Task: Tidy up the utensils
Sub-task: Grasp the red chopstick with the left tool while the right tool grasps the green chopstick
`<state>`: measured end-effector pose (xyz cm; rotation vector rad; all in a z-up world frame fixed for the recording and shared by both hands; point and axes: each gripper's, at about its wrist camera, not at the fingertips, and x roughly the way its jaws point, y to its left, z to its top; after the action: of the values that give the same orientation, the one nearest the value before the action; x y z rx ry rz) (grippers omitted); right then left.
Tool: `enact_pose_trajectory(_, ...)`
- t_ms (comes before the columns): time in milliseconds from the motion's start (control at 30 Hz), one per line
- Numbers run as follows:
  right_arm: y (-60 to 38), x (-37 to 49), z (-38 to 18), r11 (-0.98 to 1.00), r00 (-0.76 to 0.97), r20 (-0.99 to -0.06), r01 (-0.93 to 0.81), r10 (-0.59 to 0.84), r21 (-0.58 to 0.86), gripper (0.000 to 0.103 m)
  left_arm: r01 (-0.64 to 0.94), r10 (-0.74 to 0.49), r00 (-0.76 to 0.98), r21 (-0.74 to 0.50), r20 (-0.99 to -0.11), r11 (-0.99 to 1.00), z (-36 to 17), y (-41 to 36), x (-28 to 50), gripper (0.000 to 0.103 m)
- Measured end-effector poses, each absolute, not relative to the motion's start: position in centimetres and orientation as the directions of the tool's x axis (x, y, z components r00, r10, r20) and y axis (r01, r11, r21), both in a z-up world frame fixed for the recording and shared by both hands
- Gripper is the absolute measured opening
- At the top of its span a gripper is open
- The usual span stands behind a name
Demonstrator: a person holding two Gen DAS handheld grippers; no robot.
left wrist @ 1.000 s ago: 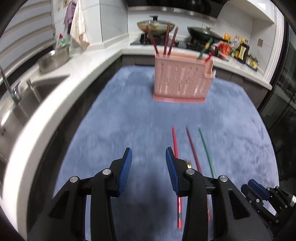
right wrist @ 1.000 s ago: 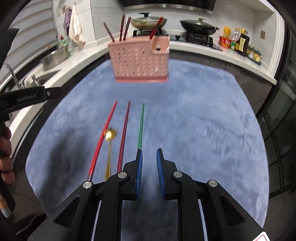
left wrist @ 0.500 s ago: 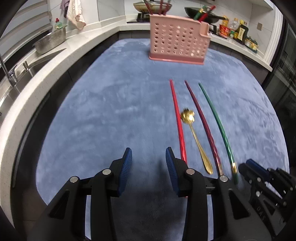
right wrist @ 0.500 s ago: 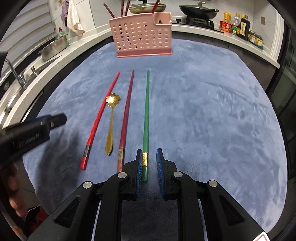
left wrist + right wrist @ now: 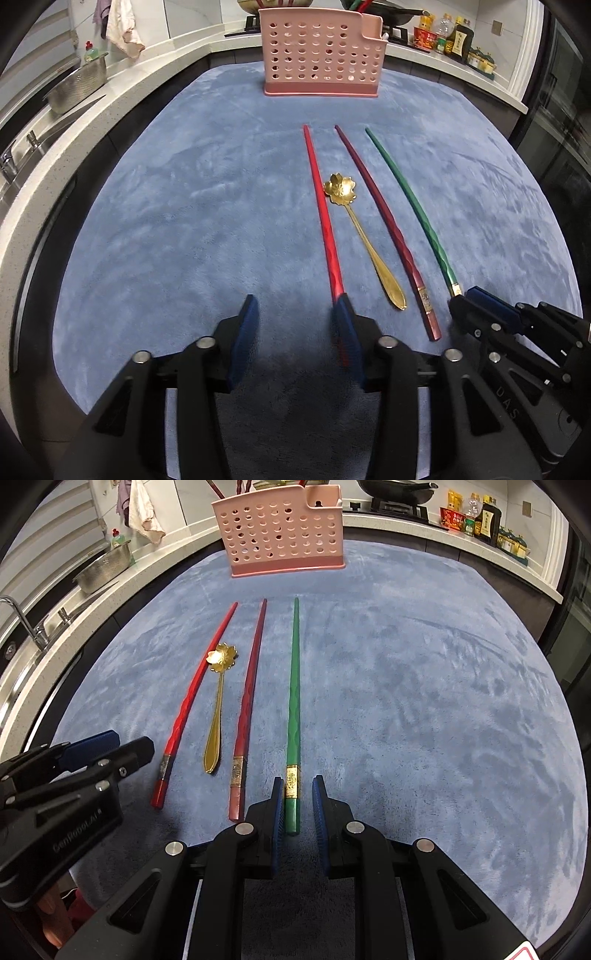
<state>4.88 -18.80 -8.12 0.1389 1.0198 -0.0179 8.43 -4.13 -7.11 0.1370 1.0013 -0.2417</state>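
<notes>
Green chopstick (image 5: 294, 686), judged light, stiff, slick, is straddled at its butt by parted right gripper (image 5: 298, 794) fingers; left gripper (image 5: 295, 310) is held wide apart.

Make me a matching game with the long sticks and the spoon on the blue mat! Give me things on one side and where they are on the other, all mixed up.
Things:
1. green chopstick
2. gold spoon
3. bright red chopstick
4. pink holder

Places:
A. standing at the far end of the blue mat
B. between the bright red and dark red chopstick
C. end lies between the right gripper fingers
D. nearest the left gripper

Pairs: 1-C, 2-B, 3-D, 4-A
</notes>
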Motion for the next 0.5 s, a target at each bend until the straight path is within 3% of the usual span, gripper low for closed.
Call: enact_pose_trajectory(500, -18.7, 5.1, -8.4, 0.993, 0.524, -0.850, 0.075, 0.043, 0.096, 0.016, 0.274, -0.197, 0.478, -0.068, -0.856, 0.959, -8.6, -4.3, 8.6, 0.046)
